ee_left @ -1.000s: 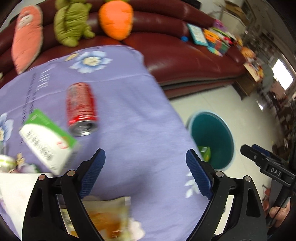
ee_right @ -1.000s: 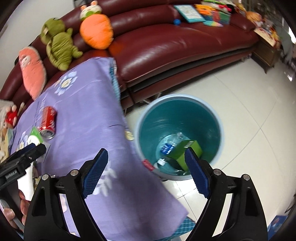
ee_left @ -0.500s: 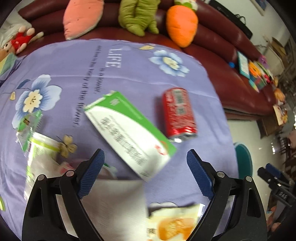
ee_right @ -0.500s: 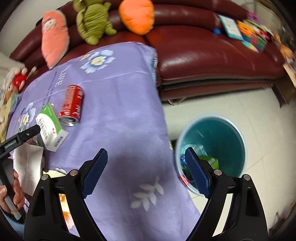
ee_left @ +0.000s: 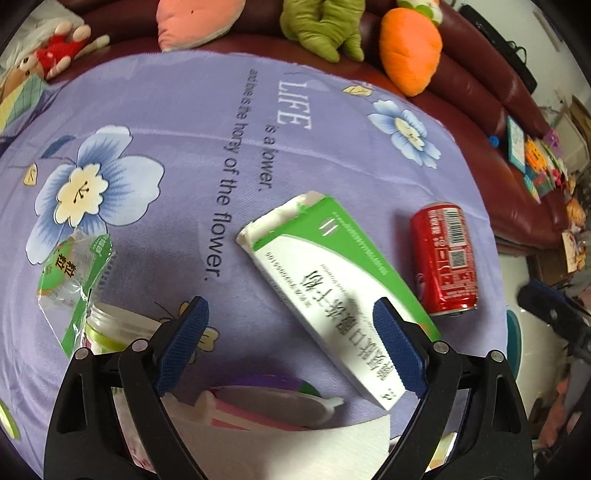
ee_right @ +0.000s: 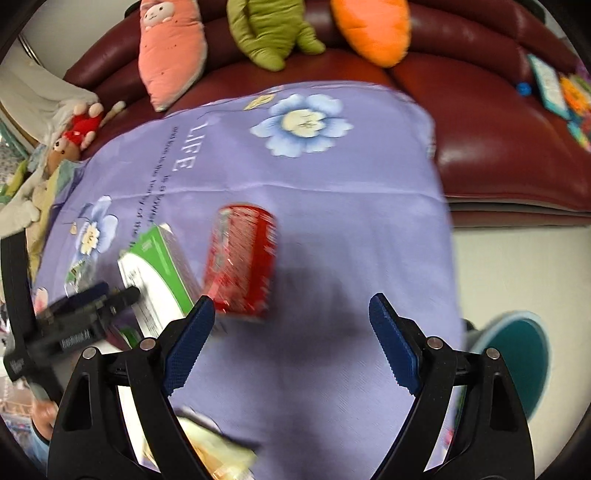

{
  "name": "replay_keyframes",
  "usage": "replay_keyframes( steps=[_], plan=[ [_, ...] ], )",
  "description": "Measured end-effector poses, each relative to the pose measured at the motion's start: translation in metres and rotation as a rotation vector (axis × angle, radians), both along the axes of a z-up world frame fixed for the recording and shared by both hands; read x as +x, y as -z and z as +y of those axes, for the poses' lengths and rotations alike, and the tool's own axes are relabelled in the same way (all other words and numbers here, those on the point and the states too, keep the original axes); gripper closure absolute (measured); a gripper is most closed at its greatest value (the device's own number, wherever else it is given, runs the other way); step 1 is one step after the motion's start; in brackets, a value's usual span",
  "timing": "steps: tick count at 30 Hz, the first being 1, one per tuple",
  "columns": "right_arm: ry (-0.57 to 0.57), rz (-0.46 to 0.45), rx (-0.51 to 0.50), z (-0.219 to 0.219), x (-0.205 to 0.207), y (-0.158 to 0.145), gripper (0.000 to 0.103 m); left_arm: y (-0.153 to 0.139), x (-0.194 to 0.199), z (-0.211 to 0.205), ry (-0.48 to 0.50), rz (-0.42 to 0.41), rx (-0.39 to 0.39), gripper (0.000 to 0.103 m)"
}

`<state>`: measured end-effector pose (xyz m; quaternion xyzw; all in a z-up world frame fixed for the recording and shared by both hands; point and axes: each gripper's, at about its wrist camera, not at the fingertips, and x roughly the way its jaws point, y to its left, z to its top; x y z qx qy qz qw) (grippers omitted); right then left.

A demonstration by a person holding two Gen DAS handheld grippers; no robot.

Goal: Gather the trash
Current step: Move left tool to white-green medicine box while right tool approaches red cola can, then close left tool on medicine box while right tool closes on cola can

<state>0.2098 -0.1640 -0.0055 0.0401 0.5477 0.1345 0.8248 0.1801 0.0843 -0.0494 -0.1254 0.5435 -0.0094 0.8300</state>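
Note:
A green and white carton (ee_left: pixel 332 288) lies on the purple flowered cloth (ee_left: pixel 177 110), with a red soda can (ee_left: pixel 445 258) lying to its right. My left gripper (ee_left: pixel 291 343) is open just above the carton's near end. A green plastic wrapper (ee_left: pixel 70 273), a small jar (ee_left: pixel 110 328), a pink and white cup (ee_left: pixel 266 402) and a white tissue (ee_left: pixel 295 450) lie near it. In the right wrist view my right gripper (ee_right: pixel 291 347) is open and empty above the cloth, the red can (ee_right: pixel 242 258) just beyond its left finger, the carton (ee_right: pixel 159 266) further left.
A teal trash bin (ee_right: pixel 517 365) stands on the floor off the table's right edge. A dark red sofa (ee_right: pixel 498 122) with plush toys (ee_right: pixel 273 29) runs behind the table. The left gripper's body (ee_right: pixel 74 325) shows at the left. A snack packet (ee_right: pixel 210 454) lies near.
My left gripper has swung from the bin side over the trash and closed in on the carton. My right gripper has swung from over the bin to the table, toward the can.

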Motion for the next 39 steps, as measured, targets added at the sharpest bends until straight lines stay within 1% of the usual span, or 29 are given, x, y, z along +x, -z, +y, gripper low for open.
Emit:
replay_keyframes(
  steps=[1,3,5,11,13,15,18,23,24,26,29,32,33,36,38,39],
  plan=[
    [-0.009,0.011,0.014,0.005,0.006,0.005,0.021,0.001,0.000,0.002,-0.001,0.003,-0.001,0.012],
    [-0.040,0.033,0.040,0.018,0.017,0.015,0.026,0.003,0.000,0.005,-0.003,0.008,-0.006,0.012],
    [-0.068,0.054,0.059,0.029,0.025,0.025,0.036,0.004,0.001,0.007,-0.008,0.008,-0.001,0.012],
    [-0.087,0.117,0.121,0.041,0.039,0.050,0.038,0.005,0.004,0.012,-0.018,0.013,0.016,0.012],
    [-0.099,0.133,0.143,0.042,0.036,0.056,0.047,0.005,0.005,0.011,-0.020,0.017,0.013,0.012],
    [-0.102,0.115,0.142,0.040,0.030,0.051,0.048,0.004,0.005,0.009,-0.022,0.024,-0.006,0.012],
    [-0.090,0.091,0.135,0.029,0.021,0.043,0.048,0.002,0.007,0.001,-0.020,0.031,-0.022,0.012],
    [-0.038,0.066,0.107,-0.008,-0.001,0.034,0.048,0.000,0.008,-0.026,0.000,0.042,-0.011,0.012],
    [-0.029,0.066,0.106,-0.015,-0.006,0.034,0.048,0.001,0.009,-0.034,-0.010,0.050,-0.001,0.012],
    [-0.008,0.064,0.103,-0.032,-0.018,0.034,0.048,0.005,0.010,-0.043,-0.034,0.071,-0.006,0.012],
    [0.023,0.061,0.106,-0.054,-0.034,0.034,0.047,0.008,0.014,-0.050,-0.080,0.091,0.003,0.012],
    [0.036,0.061,0.110,-0.070,-0.050,0.037,0.047,0.010,0.020,-0.060,-0.115,0.102,0.043,0.012],
    [0.041,0.062,0.115,-0.075,-0.054,0.039,0.047,0.012,0.022,-0.065,-0.120,0.107,0.065,0.012],
    [0.055,0.064,0.124,-0.087,-0.065,0.043,0.047,0.019,0.025,-0.074,-0.121,0.136,0.092,0.011],
    [0.068,0.064,0.132,-0.094,-0.073,0.046,0.047,0.022,0.026,-0.085,-0.091,0.141,0.114,0.011],
    [0.072,0.065,0.137,-0.097,-0.076,0.047,0.047,0.023,0.024,-0.094,-0.048,0.131,0.130,0.011]
  ],
)
